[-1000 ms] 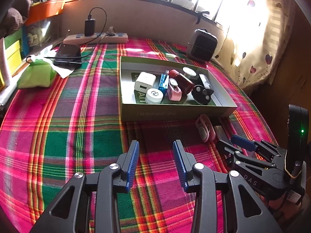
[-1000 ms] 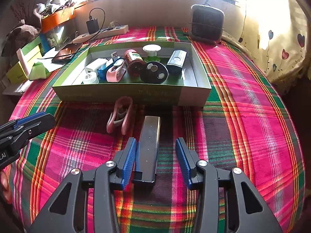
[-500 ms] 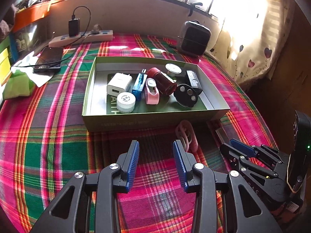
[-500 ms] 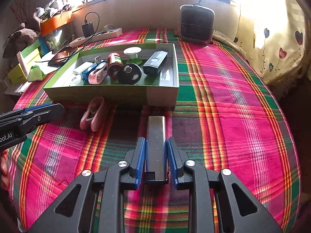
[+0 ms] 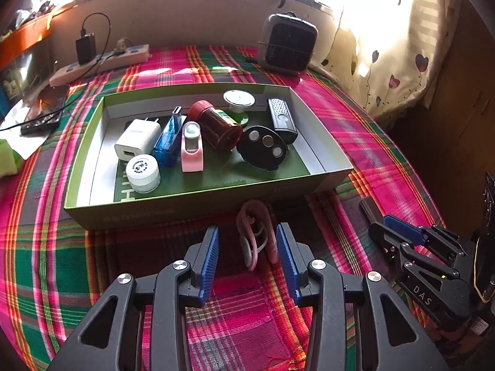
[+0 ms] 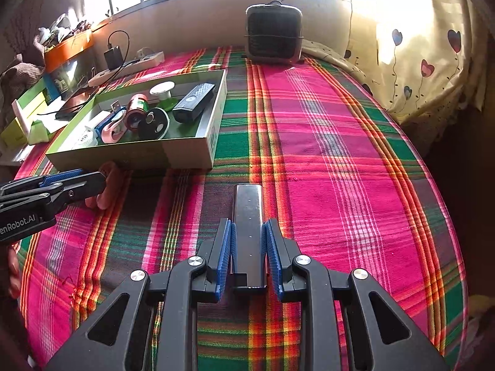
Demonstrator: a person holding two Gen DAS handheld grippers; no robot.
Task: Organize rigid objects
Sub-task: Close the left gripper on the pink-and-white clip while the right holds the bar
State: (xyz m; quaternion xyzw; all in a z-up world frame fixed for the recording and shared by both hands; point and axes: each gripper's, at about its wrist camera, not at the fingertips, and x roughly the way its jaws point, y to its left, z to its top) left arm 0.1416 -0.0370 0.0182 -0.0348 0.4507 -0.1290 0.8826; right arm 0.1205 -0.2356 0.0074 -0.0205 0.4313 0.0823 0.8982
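Observation:
My left gripper (image 5: 249,247) is open, and a pink looped clip (image 5: 255,235) lies on the plaid cloth between its blue pads, just in front of the green box (image 5: 198,207). The box holds a white charger (image 5: 137,139), a blue stick, a pink item, a red jar (image 5: 219,125), a black disc (image 5: 263,148), a white cap and a black remote. My right gripper (image 6: 247,232) is shut on a dark metal bar (image 6: 247,207) that points away from me. I cannot tell whether the bar is off the cloth. The left gripper (image 6: 62,182) shows at the left beside the clip (image 6: 105,198).
A small dark heater (image 5: 289,43) stands at the back by the wall. A power strip (image 5: 102,65) with a charger and a phone (image 5: 43,117) lie at the back left. The cloth drops off on the right beside a heart-print curtain (image 6: 417,61).
My left gripper has moved right and forward until its open fingers straddle the pink clip. My right gripper has shut on the dark bar and swung right, away from the box.

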